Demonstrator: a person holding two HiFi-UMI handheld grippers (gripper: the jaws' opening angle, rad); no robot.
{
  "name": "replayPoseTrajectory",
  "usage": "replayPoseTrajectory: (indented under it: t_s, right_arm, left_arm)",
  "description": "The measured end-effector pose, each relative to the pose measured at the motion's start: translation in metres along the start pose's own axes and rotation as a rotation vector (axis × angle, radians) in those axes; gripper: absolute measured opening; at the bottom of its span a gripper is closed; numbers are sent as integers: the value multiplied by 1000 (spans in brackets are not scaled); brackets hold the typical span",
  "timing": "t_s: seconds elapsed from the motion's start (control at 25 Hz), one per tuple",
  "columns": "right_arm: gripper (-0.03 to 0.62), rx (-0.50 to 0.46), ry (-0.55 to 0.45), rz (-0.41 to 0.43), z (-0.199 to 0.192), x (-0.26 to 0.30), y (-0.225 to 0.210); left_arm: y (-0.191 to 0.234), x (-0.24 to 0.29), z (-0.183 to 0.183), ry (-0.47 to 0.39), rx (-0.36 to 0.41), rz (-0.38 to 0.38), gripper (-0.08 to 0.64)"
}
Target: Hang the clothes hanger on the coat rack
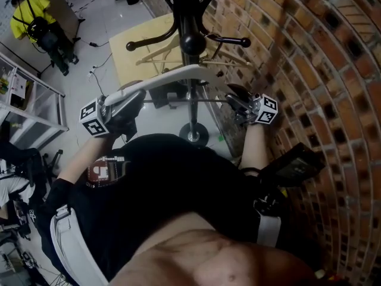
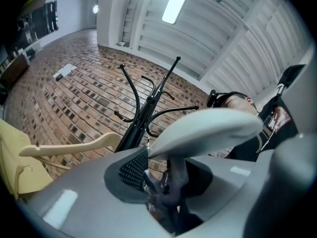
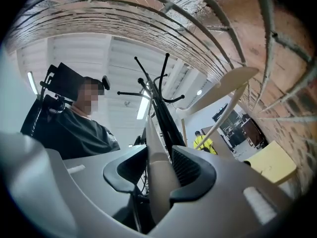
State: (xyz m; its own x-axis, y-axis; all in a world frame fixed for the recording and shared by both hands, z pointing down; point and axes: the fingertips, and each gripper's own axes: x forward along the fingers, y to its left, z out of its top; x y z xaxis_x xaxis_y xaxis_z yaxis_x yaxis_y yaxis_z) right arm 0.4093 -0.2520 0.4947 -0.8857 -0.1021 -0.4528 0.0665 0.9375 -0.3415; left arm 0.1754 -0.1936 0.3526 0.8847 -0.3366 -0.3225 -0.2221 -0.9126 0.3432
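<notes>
A pale clothes hanger (image 1: pixel 178 75) stretches level in front of the black coat rack (image 1: pixel 191 40), just below its knob and hooks. My left gripper (image 1: pixel 138 97) is shut on the hanger's left end, whose rounded tip (image 2: pixel 208 125) lies across the jaws in the left gripper view. The right gripper (image 1: pixel 233 97) grips the other end. In the right gripper view the hanger's arm (image 3: pixel 158 177) sits wedged between the two pads, with the rack's pole (image 3: pixel 161 108) behind. Wooden hangers (image 1: pixel 166 53) hang on the rack.
A brick wall (image 1: pixel 309 58) runs close along the right. A yellow table (image 1: pixel 140 49) stands behind the rack, whose round base (image 1: pixel 193 133) sits on the floor. White shelving (image 1: pixel 30 106) is at the left. A person in yellow (image 1: pixel 33 14) stands far off.
</notes>
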Motion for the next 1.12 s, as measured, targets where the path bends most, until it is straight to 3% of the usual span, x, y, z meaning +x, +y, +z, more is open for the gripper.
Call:
replayPoseTrajectory:
  t_s: [0.44, 0.68, 0.84, 1.12]
  right_arm:
    - [256, 32, -85, -165, 11, -19, -24]
    - [284, 26, -113, -259, 12, -38, -30]
    - [275, 24, -84, -345, 4, -58, -32]
    - [268, 21, -43, -491, -13, -87, -18]
  left_arm:
    - [11, 4, -25, 75, -96, -35, 100]
    - [4, -3, -44, 145, -137, -135, 109]
    - [4, -13, -58, 194, -173, -204, 163]
    - [12, -36, -66, 175, -236, -294, 215]
